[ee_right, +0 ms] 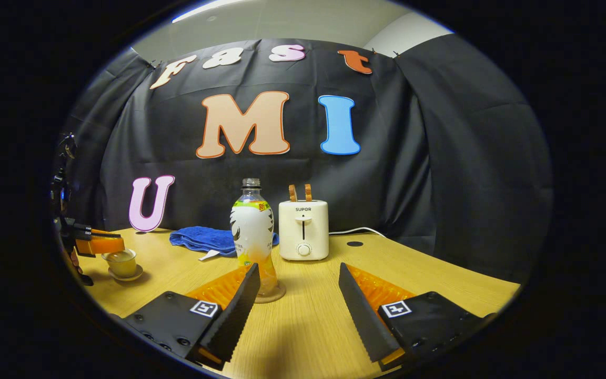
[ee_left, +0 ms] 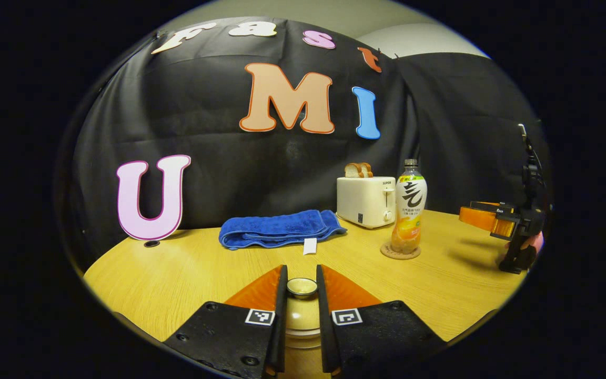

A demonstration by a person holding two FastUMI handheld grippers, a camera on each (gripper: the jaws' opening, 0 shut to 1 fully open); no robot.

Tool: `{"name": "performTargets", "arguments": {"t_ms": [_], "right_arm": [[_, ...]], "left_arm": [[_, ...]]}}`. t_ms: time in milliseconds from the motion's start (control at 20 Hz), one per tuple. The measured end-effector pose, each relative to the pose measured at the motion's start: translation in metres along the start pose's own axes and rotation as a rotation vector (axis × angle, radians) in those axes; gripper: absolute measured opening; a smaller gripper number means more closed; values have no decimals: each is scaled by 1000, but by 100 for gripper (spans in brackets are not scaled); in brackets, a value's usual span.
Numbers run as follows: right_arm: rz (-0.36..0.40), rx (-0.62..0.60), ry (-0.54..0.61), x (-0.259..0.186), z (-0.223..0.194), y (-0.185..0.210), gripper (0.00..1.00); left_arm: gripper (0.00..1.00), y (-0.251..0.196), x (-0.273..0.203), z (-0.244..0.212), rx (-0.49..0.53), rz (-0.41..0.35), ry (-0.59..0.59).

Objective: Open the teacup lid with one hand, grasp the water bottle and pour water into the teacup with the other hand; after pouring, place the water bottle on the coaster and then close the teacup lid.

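On the coaster (ee_right: pixel 270 296) mid-table, the water bottle (ee_right: pixel 253 231) stands upright; your right gripper (ee_right: pixel 298 300) gapes wide before it. Your left gripper (ee_left: pixel 301 295) pinches the teacup lid's knob (ee_left: pixel 302 287). Probably slick, slightly squishy plastic, so grab mid-body.

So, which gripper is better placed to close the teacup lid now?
Left. The left gripper brackets the lid knob above the teacup; the right gripper is open beside the water bottle.

the water bottle (ee_right: pixel 253 237) stands on the coaster (ee_left: pixel 400 251) on the table (ee_right: pixel 308 326), just before the toaster (ee_right: pixel 303 230). the towel (ee_right: pixel 203 238) lies left of the toaster in the right gripper view. the teacup (ee_right: pixel 122 263) sits on its saucer far left.
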State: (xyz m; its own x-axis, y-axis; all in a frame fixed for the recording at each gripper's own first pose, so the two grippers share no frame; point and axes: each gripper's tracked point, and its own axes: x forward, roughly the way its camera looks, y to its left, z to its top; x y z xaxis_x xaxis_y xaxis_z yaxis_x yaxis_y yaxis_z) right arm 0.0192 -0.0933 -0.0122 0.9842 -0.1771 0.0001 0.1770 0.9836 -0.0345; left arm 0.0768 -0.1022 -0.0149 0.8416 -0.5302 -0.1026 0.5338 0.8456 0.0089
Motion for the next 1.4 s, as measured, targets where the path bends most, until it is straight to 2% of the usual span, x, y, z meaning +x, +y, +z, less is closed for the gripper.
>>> {"name": "performTargets", "arguments": {"t_ms": [200,250,350,500,600,650,750,1200,1400], "right_arm": [[2,0,1,-1,0,0,92],[2,0,1,-1,0,0,96],[2,0,1,-1,1,0,92],[2,0,1,-2,1,0,92],[2,1,1,-2,1,0,92],[2,1,1,-2,1,-1,92],[2,1,1,-2,1,-1,92],[1,1,2,-2,1,0,92],[1,1,1,-2,1,0,92]], "left_arm": [[25,0,0,-4,7,4,21],[26,1,0,-5,9,3,25],[28,1,-1,-5,8,3,24],[31,-1,-1,-4,4,-2,16],[54,0,-3,-2,1,-3,7],[76,2,-2,-3,0,3,7],[98,3,-2,-2,-2,12,9],[96,7,-28,7,-25,60,-67],[96,17,-48,10,-24,132,-103]]}}
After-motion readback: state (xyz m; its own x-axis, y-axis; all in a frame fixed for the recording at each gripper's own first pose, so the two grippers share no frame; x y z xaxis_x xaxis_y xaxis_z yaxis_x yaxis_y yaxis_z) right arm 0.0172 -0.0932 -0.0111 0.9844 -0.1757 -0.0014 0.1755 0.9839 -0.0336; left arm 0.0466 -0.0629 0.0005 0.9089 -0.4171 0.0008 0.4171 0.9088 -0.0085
